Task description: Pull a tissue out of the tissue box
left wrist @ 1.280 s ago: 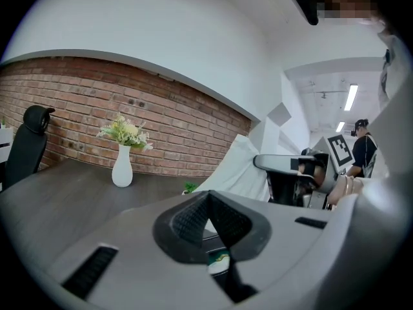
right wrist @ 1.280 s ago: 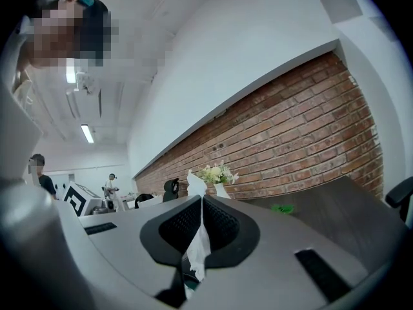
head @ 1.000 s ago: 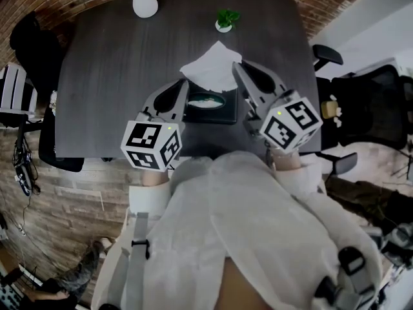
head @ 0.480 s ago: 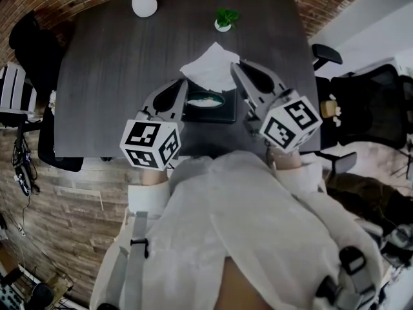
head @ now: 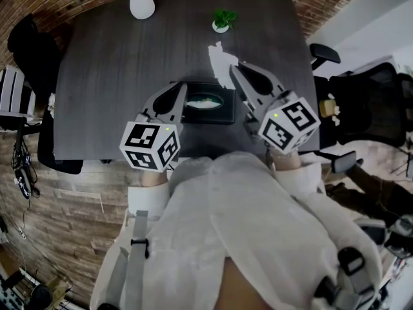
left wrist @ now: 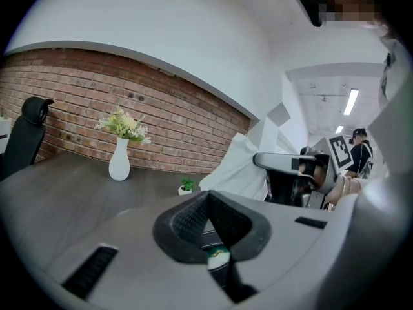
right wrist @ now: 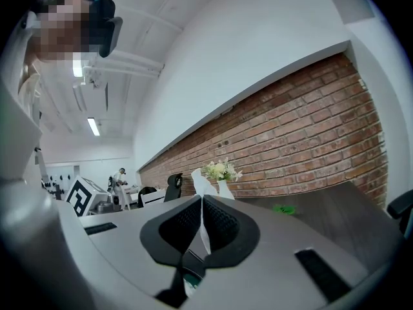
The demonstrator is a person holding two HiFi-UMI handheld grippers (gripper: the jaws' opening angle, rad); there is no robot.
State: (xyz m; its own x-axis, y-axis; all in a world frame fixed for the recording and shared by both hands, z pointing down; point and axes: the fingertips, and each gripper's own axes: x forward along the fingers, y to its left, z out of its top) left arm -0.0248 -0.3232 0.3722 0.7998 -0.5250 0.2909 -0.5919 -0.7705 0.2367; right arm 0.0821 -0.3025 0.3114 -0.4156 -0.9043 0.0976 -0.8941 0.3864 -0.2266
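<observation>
Thin, crumpled white tissue [head: 221,66], upright, between right gripper [right wrist: 202,206] jaws.

I can't read any words, numbers or brand names from here. The left cube [head: 150,146] and the right cube [head: 289,123] carry only black-and-white square code patterns, with no letters or digits. Any print on the tissue box [head: 222,113] is too small and blurred to make out.
</observation>
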